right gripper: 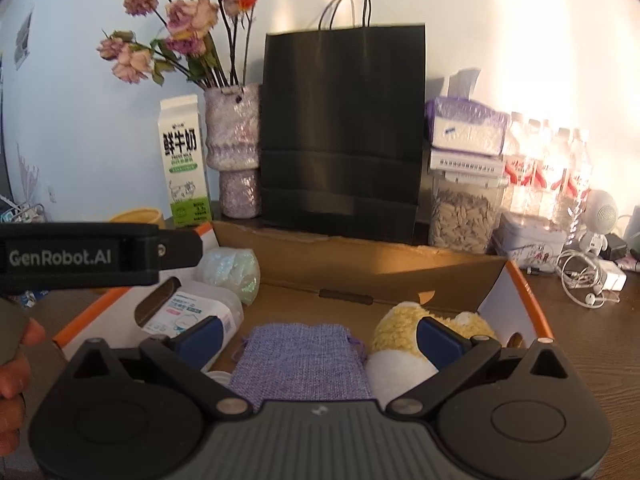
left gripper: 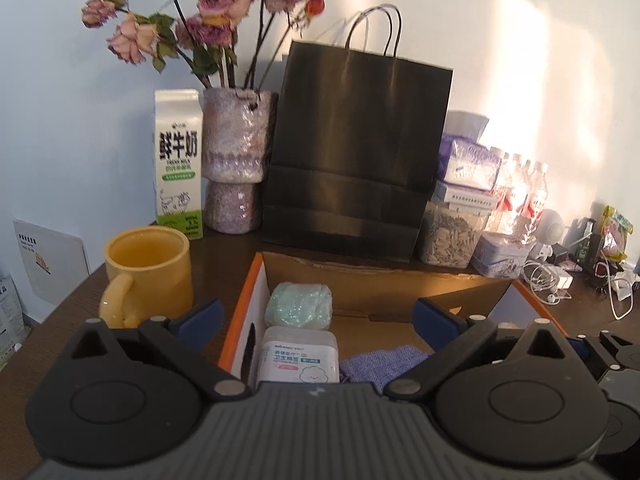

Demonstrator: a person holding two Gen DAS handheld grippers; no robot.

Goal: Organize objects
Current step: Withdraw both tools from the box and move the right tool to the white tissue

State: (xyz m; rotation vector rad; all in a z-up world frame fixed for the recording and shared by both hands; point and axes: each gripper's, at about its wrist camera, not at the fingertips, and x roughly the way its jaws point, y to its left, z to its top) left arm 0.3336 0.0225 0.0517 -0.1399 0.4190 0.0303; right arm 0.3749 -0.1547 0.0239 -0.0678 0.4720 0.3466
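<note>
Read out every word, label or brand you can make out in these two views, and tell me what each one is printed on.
"鲜牛奶": milk carton, large dark characters; the smaller green-band print below is too blurred.
"GenRobot.AI": side of the left claw's black body, seen from the right wrist.
Cotton swab box: blue and pink label, too small to read.
White box under the tissue pack: one text line, unreadable.
Water bottles: red labels, washed out.

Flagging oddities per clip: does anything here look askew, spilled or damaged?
Nothing spilled. The flowers in the vase are wilted and drooping, and loose white cables lie tangled on the table right of the cardboard box.
</note>
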